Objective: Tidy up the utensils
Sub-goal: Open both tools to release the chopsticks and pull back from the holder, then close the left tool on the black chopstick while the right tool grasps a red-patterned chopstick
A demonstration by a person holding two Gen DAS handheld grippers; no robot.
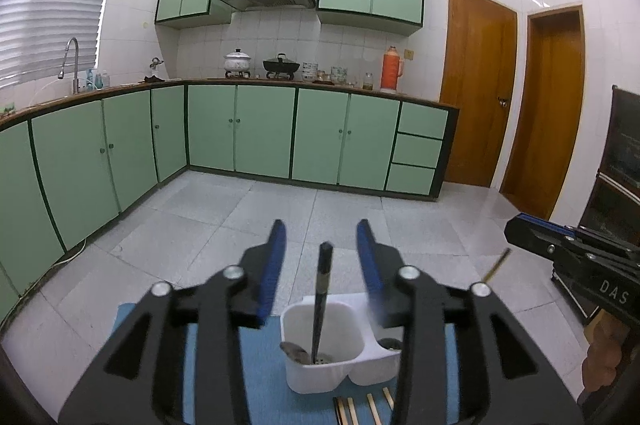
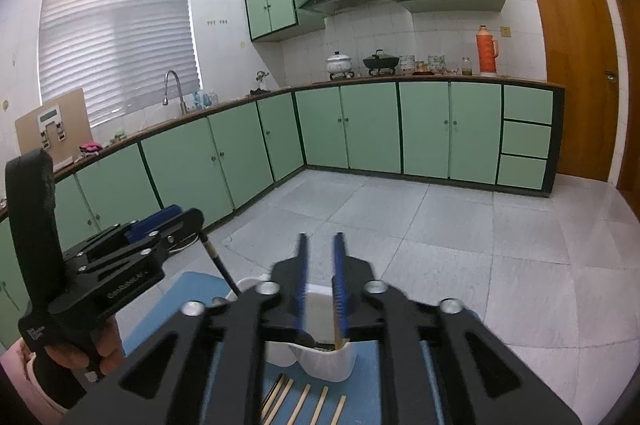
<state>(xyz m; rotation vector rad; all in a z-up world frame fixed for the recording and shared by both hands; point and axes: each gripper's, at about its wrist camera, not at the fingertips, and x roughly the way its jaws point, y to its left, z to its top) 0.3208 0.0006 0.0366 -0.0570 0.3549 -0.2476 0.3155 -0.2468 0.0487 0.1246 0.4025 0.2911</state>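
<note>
Above the white holder (image 1: 324,345) on the blue mat (image 1: 264,377), left gripper (image 1: 322,253) hovered released around a standing black chopstick (image 1: 322,289), right gripper (image 2: 322,265) clenched a wooden chopstick (image 2: 339,335) dipping into the holder, spare chopsticks (image 2: 304,401) just in front

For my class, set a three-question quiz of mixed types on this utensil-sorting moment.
1. True or false: the left gripper is clamped on the black chopstick.
2. The white holder stands on: A) a blue mat B) a wooden tray C) the bare floor.
3. Fill in: the light wooden chopstick between the right gripper's fingers has its lower end inside the ______.

Key
1. False: its jaws stand wide apart and the black chopstick leans free in the holder.
2. A, the blue mat.
3. Holder. More wooden chopsticks lie on the mat in front of it.
</note>
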